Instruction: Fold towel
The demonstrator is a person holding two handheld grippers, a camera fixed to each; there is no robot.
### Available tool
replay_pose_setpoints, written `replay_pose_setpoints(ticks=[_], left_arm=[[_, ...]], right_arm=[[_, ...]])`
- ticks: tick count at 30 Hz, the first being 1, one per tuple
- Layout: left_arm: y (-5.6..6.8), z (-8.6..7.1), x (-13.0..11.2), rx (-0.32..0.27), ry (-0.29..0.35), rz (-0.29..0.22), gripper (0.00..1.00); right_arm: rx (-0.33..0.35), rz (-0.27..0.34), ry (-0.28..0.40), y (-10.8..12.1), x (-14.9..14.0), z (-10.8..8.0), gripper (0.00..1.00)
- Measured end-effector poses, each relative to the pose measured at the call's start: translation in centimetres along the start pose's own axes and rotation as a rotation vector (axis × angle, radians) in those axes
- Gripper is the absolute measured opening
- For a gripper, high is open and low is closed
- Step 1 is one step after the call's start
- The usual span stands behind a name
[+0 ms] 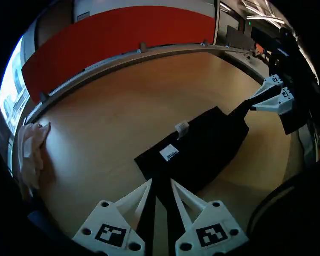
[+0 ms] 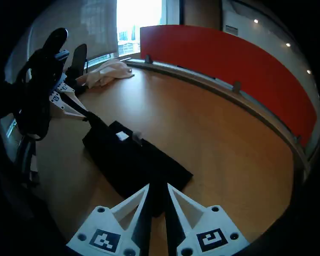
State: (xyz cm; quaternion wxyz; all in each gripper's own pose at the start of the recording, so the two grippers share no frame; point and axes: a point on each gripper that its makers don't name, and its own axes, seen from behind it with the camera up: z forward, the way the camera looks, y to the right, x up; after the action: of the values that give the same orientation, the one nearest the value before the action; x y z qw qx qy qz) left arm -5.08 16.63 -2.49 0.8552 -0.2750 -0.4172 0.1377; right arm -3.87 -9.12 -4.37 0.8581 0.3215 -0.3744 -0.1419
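A black towel (image 1: 202, 145) with white tags lies stretched in a long folded strip on the wooden table (image 1: 113, 106). At the bottom of the left gripper view, my left gripper (image 1: 162, 181) is shut on the strip's near end. My right gripper (image 1: 242, 109) pinches the far end, with a dark-sleeved arm behind it. In the right gripper view the same towel (image 2: 130, 162) runs away from my right gripper (image 2: 158, 194), which is shut on its near corner. The left gripper (image 2: 90, 116) holds the opposite end at the upper left.
A pale crumpled cloth (image 1: 32, 149) (image 2: 109, 72) sits near the table's window-side end. A red partition (image 1: 117, 38) (image 2: 228, 55) runs along the table's back edge. A dark office chair (image 2: 79, 57) stands by the window.
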Motion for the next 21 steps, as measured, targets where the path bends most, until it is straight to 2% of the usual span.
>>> replay_pose_setpoints(ticks=[16, 20, 21], left_arm=[[-0.9, 4.3, -0.2, 0.006, -0.031, 0.028, 0.15], [-1.1, 5.3, -0.5, 0.018, -0.041, 0.038, 0.20], [-1.2, 5.6, -0.6, 0.022, -0.044, 0.042, 0.24]], right_arm=[[-0.020, 0.029, -0.044, 2.2, -1.0, 3.6, 0.15], [-0.031, 0.036, -0.053, 2.6, -1.4, 4.5, 0.16], [-0.034, 0.038, -0.056, 2.7, -1.5, 4.7, 0.17]])
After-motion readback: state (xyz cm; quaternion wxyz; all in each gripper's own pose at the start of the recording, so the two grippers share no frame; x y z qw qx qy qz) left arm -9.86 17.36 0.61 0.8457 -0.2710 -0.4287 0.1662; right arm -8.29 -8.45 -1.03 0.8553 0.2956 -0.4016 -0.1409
